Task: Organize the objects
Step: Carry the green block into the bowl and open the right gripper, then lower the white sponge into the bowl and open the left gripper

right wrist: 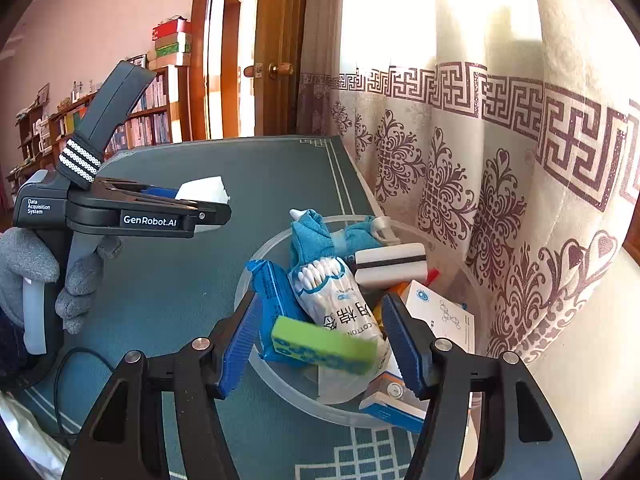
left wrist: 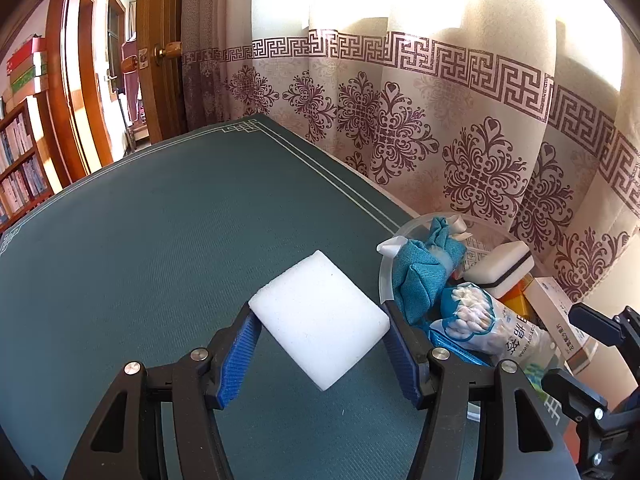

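Clear plastic tub (right wrist: 256, 264) stands on the green table mat (left wrist: 160, 260) at its curtain-side edge, just beside the patterned curtain (right wrist: 460, 200). Contents, piled loosely: folded teal cloth (right wrist: 310, 240) at the far side; white eraser sponge with a dark stripe (right wrist: 390, 266) next to it; bag of cotton swabs (right wrist: 340, 300) lying across the middle; blue packet (right wrist: 276, 292) leaning against the near-left wall; white carton (right wrist: 440, 316) and a blue-and-white box (right wrist: 394, 400) on the right and near side. A green-and-blue sponge (right wrist: 324, 346) sits on top of the swab bag, between the blue pads of the right gripper (right wrist: 320, 344); its image is blurred, both pads stand clear of its ends, so the right gripper is released and grasps nothing. Left gripper (left wrist: 320, 328) is part-open and clamped on a white foam block (left wrist: 320, 316) (held tilted, one corner down, above the bare mat), to the left of the tub and apart from it. A grey-gloved hand (right wrist: 36, 268) grips the left tool's handle.
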Demonstrator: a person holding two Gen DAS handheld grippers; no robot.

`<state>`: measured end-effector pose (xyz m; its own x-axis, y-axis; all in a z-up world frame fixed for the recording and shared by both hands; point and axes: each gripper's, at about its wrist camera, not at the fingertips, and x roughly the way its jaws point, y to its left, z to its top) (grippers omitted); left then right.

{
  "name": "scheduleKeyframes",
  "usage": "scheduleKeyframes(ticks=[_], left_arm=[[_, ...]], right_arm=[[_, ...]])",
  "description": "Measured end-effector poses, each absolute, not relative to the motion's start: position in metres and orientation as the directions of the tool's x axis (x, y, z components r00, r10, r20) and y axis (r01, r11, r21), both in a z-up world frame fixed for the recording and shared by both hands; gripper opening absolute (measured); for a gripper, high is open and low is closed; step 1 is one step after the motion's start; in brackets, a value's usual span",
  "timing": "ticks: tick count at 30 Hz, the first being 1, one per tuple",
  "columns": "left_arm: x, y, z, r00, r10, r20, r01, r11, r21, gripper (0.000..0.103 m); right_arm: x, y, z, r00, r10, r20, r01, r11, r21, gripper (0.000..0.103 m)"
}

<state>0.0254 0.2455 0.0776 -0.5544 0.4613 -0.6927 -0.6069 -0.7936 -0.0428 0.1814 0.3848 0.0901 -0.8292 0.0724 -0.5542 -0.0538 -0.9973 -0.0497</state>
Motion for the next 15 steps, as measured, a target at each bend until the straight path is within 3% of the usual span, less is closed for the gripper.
scheduleKeyframes(ticks=[15], left_arm=[[0.04,0.293,0.08,-0.474,0.531,-0.703,-0.705,-0.706,-0.058,0.065]], right_arm=[[0.196,0.391,0.098,-0.874,0.067,-0.482,-0.057,-0.998,-0.035,0.063]])
